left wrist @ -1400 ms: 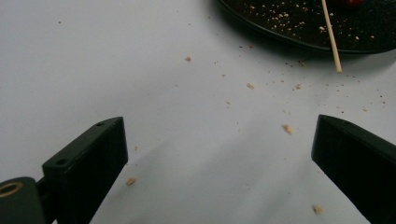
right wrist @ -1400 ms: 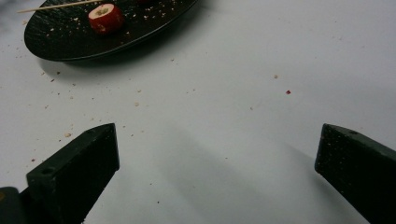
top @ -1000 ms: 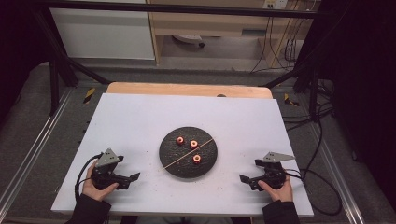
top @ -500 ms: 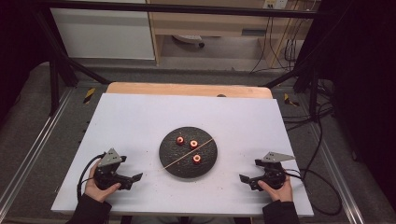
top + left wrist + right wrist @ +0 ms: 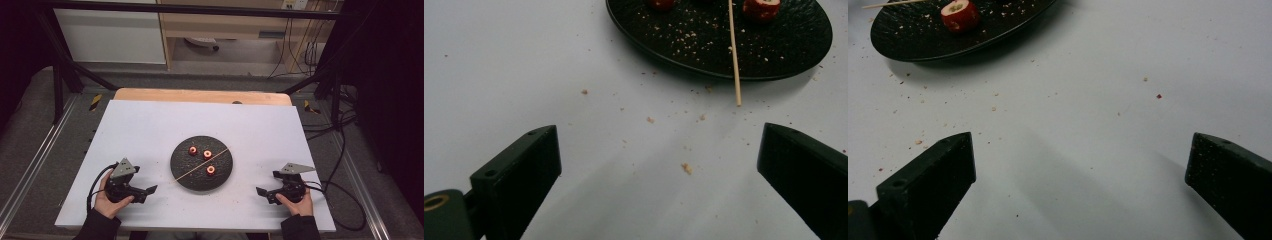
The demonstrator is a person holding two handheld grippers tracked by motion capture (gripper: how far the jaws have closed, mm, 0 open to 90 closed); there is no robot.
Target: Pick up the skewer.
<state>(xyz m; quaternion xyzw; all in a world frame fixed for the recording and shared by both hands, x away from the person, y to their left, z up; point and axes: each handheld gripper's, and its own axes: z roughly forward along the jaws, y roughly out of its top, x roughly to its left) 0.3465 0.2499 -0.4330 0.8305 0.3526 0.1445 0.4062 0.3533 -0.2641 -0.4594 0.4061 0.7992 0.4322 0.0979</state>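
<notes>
A person's two hands rest on a white table, each holding a two-jaw gripper near the near edge. The left gripper sits toward the near-left corner, its jaws spread wide with nothing between them; the right gripper sits toward the near-right corner, likewise spread wide and empty. Both point inward at a round black plate that stands between them, a little nearer the near edge than the far one. Three red fruit pieces lie on the plate, well apart from both grippers, two on the far side of a thin wooden skewer and one on the near side. The skewer lies slantwise across the plate, and in the left gripper view its tip juts past the rim over the bare table. Pale crumbs dot the plate and the table around it.
</notes>
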